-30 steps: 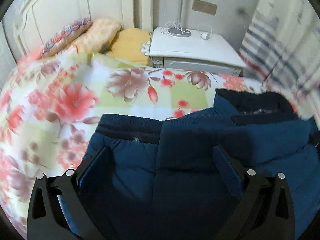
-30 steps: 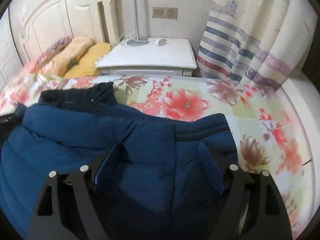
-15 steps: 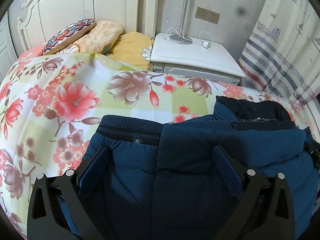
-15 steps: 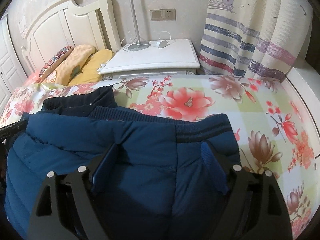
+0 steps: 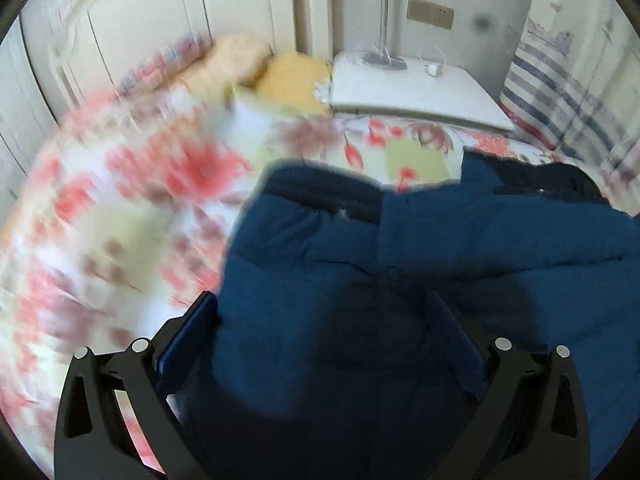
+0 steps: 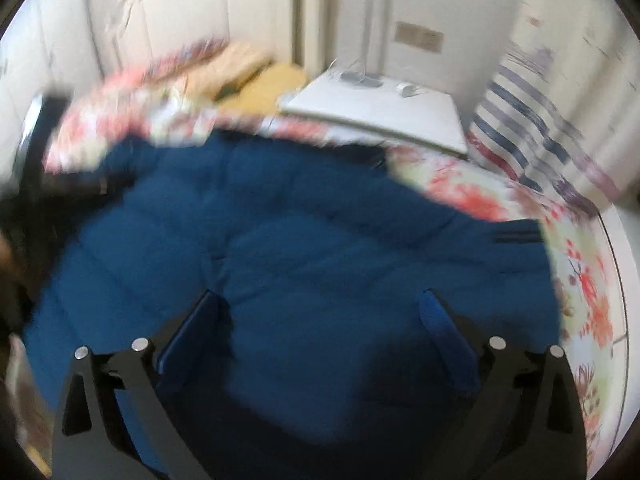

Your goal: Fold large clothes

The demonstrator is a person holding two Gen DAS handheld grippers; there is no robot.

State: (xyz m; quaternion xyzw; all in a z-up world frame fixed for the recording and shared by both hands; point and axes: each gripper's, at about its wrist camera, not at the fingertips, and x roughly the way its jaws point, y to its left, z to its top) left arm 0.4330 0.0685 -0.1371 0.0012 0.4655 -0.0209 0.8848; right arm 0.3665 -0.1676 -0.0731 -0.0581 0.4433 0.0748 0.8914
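A dark blue padded jacket point(image 6: 304, 240) lies spread on the floral-sheeted bed point(image 5: 120, 208). Above it, the left hand-held gripper point(image 5: 320, 320) hangs spread; the right hand-held gripper point(image 6: 320, 316) has just been opening, nothing pinched.

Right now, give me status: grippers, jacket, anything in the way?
Right gripper jaws just opened wide, over the blue padded jacket, no grip. Left gripper open above its cuff end. Jacket lies on floral bedspread. Nothing blocking.
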